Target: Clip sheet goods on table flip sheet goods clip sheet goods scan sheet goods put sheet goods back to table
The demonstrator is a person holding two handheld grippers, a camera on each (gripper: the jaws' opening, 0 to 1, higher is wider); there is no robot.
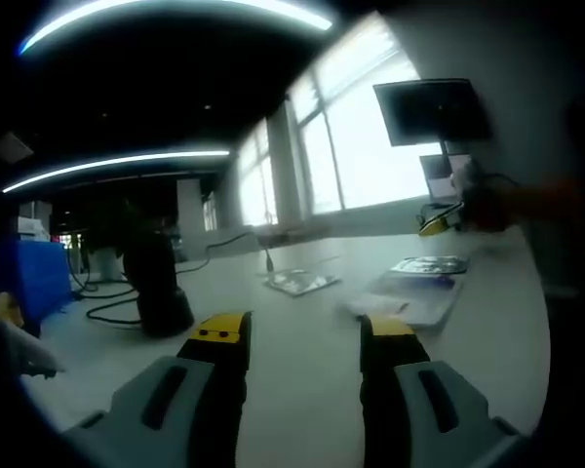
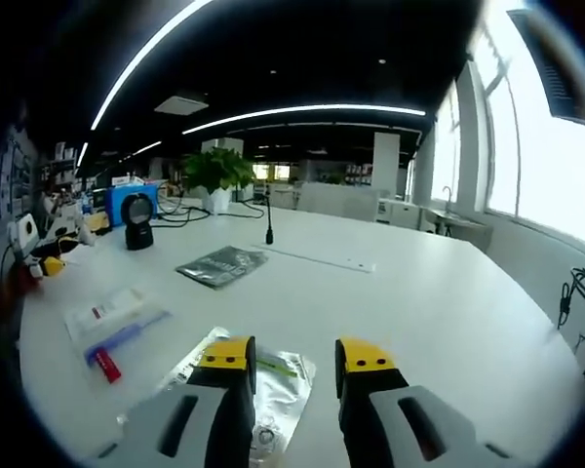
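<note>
1. White table (image 2: pixel 439 292) spans both views; big windows (image 1: pixel 370 146) run along one side, and a wall monitor (image 1: pixel 431 109) shows in the left gripper view.
2. Potted plant (image 2: pixel 214 174) sits at the far end of the table in the right gripper view.
3. Left gripper (image 1: pixel 304 336): jaws apart, nothing between them, hovering over bare tabletop. Black scanner (image 1: pixel 156 283) stands just beyond its left jaw, cable trailing off behind it.
4. Right gripper (image 2: pixel 294 359): jaws apart, nothing held. It sits over the silver sheet goods pouch (image 2: pixel 273 380), which lies flat on the table under and between the jaws.
5. Other gripper (image 2: pixel 41 255) enters the right gripper view at the far left edge.
6. Dark foil pack (image 2: pixel 221 264) lies flat mid-table, well apart from the silver pouch.
7. White flat pack (image 2: pixel 105 310) and a blue-and-red strip (image 2: pixel 122 343) lie side by side, left of the right gripper.
8. Thin black mic stalk (image 2: pixel 269 222) stands upright beyond the dark pack.
</note>
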